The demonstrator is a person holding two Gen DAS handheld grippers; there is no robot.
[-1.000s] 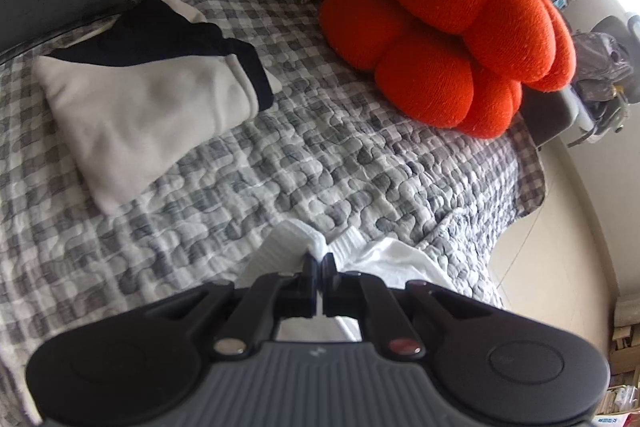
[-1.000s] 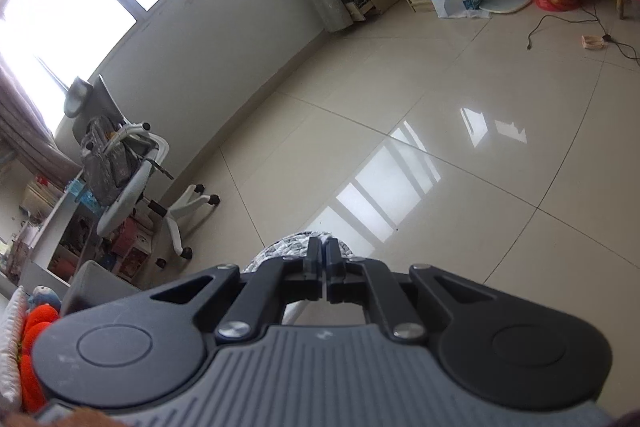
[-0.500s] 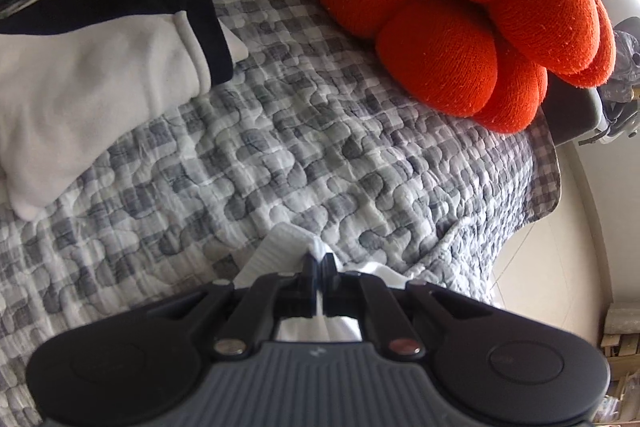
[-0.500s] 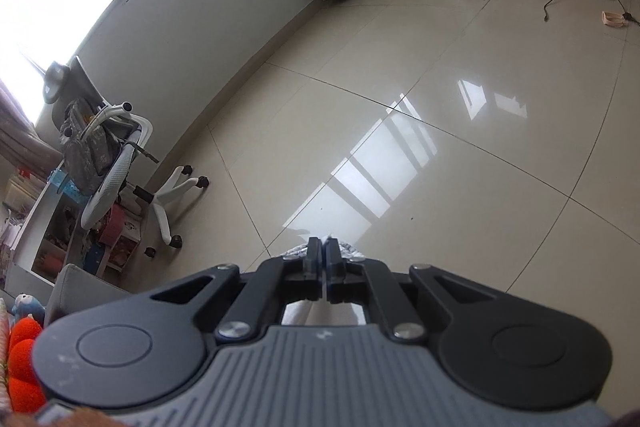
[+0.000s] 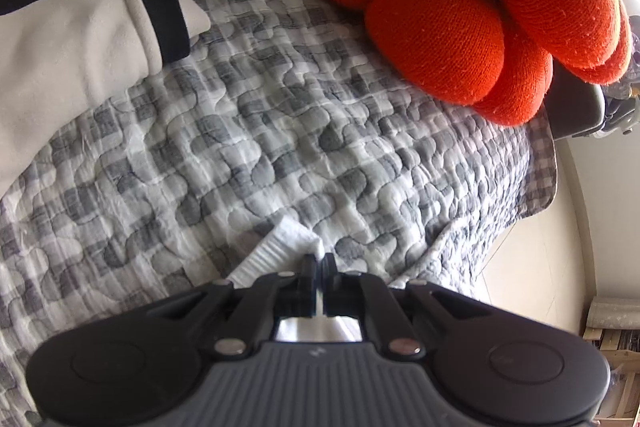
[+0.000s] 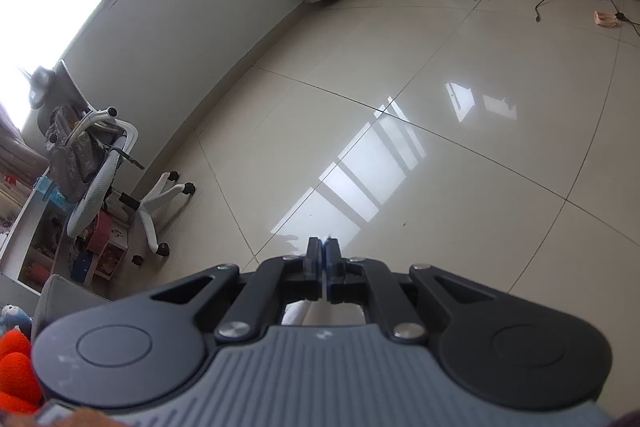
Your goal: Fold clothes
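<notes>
Jaws of my left gripper (image 5: 319, 259) are clamped on a white garment (image 5: 280, 247), its ribbed edge lying on the checked quilt (image 5: 280, 131) just ahead. My right gripper (image 6: 322, 253) pinches white cloth too, over the tiled floor (image 6: 460, 155). At ten o'clock lies a folded cream-and-navy garment (image 5: 72, 35); at one o'clock, an orange cushion (image 5: 460, 3).

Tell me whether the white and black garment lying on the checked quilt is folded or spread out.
Folded. The white and black garment lies as a compact bundle on the quilt, with layered edges and a black cuff doubled over at its right end.
</notes>
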